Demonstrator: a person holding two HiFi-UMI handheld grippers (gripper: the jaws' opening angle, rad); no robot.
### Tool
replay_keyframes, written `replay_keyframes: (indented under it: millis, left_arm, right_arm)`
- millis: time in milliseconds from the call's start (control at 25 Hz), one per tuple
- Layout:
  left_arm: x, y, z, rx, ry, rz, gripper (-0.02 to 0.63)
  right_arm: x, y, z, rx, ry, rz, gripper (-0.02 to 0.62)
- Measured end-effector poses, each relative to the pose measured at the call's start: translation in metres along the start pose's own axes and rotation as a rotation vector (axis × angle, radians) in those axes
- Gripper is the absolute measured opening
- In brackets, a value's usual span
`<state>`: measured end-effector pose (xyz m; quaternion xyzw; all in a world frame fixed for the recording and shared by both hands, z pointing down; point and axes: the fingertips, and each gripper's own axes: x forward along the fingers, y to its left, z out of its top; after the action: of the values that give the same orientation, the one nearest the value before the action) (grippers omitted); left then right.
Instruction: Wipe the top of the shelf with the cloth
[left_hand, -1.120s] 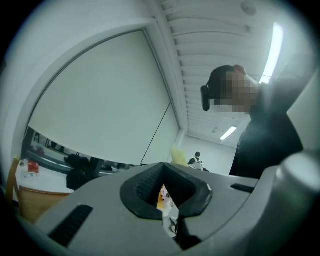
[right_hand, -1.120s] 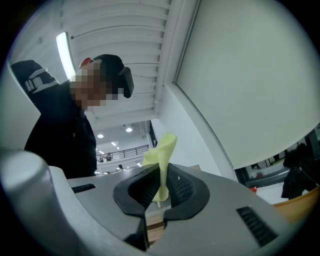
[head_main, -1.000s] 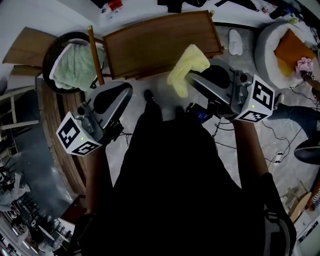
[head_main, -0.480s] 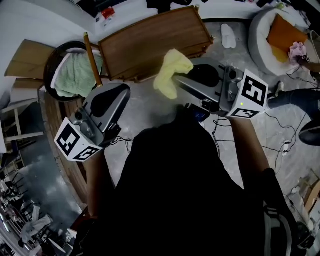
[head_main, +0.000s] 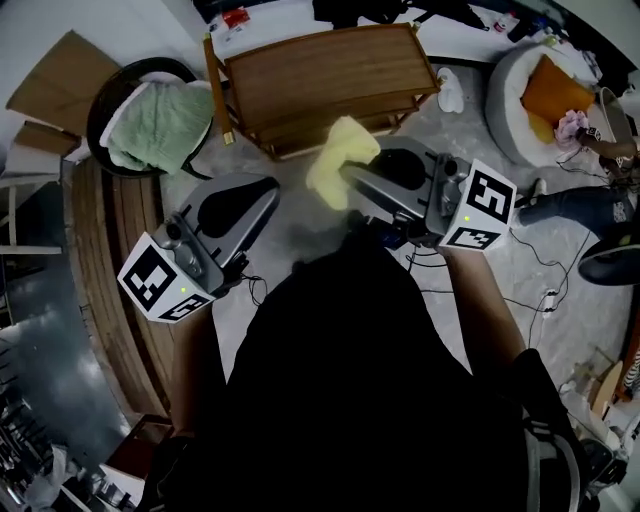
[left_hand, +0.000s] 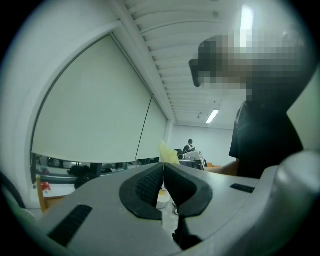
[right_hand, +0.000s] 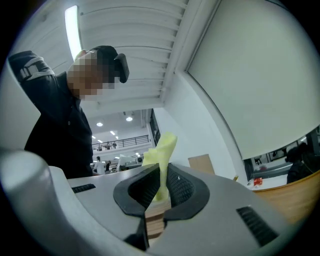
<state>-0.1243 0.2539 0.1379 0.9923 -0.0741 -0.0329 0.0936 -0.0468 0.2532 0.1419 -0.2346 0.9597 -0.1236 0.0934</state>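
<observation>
The right gripper (right_hand: 162, 175) has its fingers (right_hand: 184, 187) pinched tight on the yellow cloth (right_hand: 161, 152), which stands up from between the pads as a folded strip. In the head view the cloth sits in the upper centre of the frame, just below the near edge of the wooden shelf (head_main: 320, 80). Its top end overlaps that edge, and whether it touches the wood cannot be told. The left gripper (left_hand: 163, 167) is to the lower left of the cloth and apart from it, its fingers (left_hand: 146, 186) pressed together with nothing between them. At the upper left a green towel (head_main: 160, 125) lies in a round dark basket (head_main: 95, 120); at the upper right an orange cushion (head_main: 550, 90) rests in a pale round bed (head_main: 498, 100)
</observation>
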Motion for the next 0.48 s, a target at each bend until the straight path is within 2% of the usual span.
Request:
replay_keyframes:
  millis: [240, 480]
  left_arm:
    - [-0.088, -0.013, -0.031, -0.062, -0.026, 0.034, 0.014]
    - [-0.101, -0.044, -0.064, -0.134, -0.031, -0.019, 0.014]
  right_arm:
    - [0.057, 0.053, -0.052, 0.052, 0.063, 0.002, 0.044]
    - [0.047, 0.088, -0.075, 0.060, 0.111, -0.061, 0.044]
